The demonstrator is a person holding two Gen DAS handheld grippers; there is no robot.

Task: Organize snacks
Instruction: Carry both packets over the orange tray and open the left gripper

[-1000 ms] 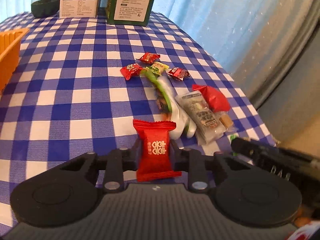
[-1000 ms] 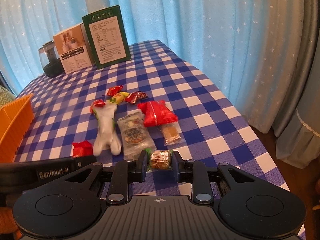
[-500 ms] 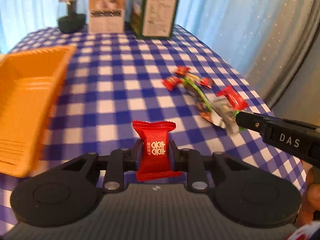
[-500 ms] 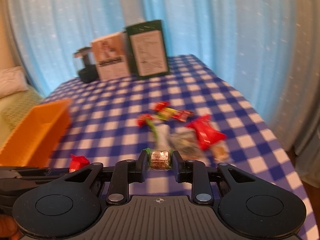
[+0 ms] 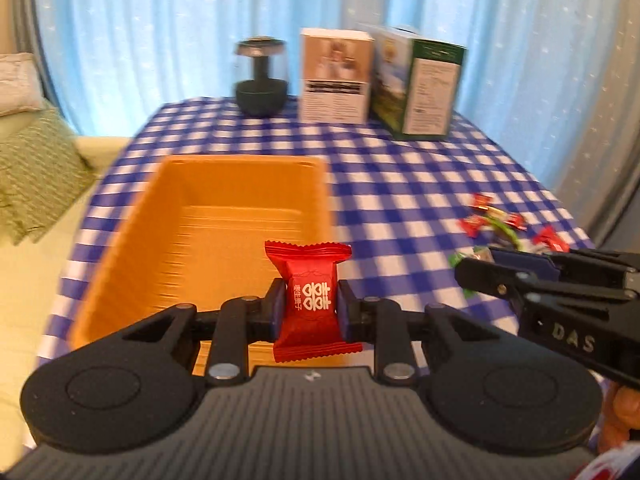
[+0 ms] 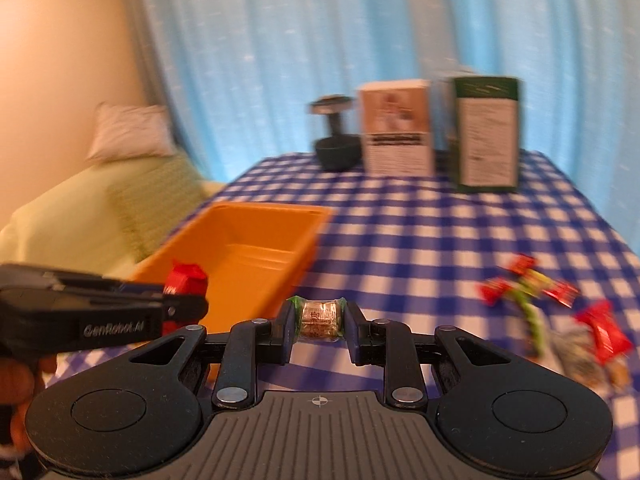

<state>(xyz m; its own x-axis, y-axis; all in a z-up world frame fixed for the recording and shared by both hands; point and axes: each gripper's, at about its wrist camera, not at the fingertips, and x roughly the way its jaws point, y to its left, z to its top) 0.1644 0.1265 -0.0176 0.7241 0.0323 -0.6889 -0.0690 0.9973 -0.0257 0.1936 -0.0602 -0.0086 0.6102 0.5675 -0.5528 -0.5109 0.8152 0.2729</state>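
My left gripper (image 5: pixel 310 304) is shut on a red candy packet (image 5: pixel 312 300) with white characters, held over the near end of the orange bin (image 5: pixel 168 216). My right gripper (image 6: pixel 319 320) is shut on a small green-ended wrapped candy (image 6: pixel 319 318), just right of the orange bin (image 6: pixel 256 240). In the left wrist view the right gripper (image 5: pixel 476 266) reaches in from the right. In the right wrist view the left gripper (image 6: pixel 188 292) comes in from the left with the red packet (image 6: pixel 186 278). The bin's floor looks bare. A pile of loose snacks (image 6: pixel 560 316) lies on the cloth to the right.
The table has a blue-and-white checked cloth (image 5: pixel 400 184). At its far end stand a dark jar-like object (image 5: pixel 261 80), a white box (image 5: pixel 336 76) and a green box (image 5: pixel 424 88). Blue curtains hang behind. A green-covered sofa (image 6: pixel 100 208) sits left of the table.
Both grippers have swung left and risen with their candies, away from the snack pile. The orange bin has come from the left edge into the middle of both views.
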